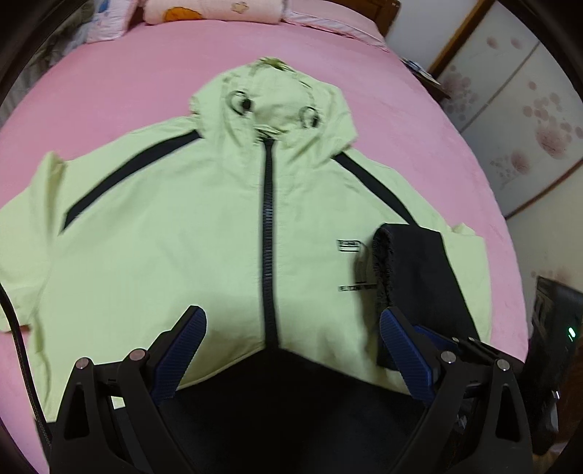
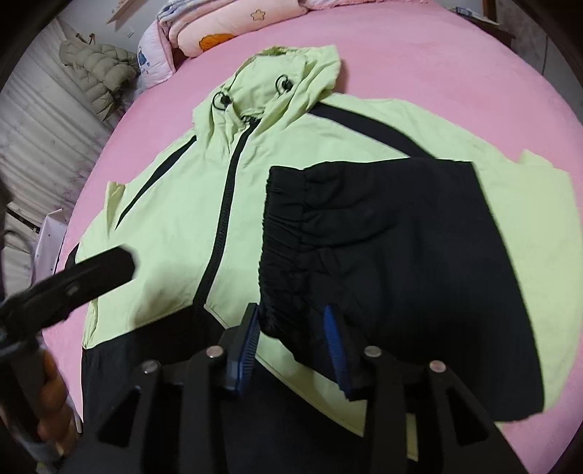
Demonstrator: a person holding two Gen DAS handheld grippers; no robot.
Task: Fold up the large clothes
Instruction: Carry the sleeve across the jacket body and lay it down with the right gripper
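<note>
A light green hooded jacket (image 1: 175,233) with a black zip and black lower panel lies face up on the pink bed (image 1: 109,91). It also shows in the right wrist view (image 2: 167,218). Its right sleeve, ending in a black elastic cuff (image 2: 291,233), is folded across the chest; the cuff also shows in the left wrist view (image 1: 411,269). My right gripper (image 2: 295,328) is shut on the cuff's lower edge. My left gripper (image 1: 291,331) is open and empty above the jacket's lower front; it appears at the left of the right wrist view (image 2: 98,269).
Pink and white pillows and bedding (image 2: 218,29) lie at the bed's head. A grey puffer coat (image 2: 94,69) hangs at the far left. Floral sliding doors (image 1: 510,120) stand to the right. A dark device with a green light (image 1: 561,328) is at the bed's right side.
</note>
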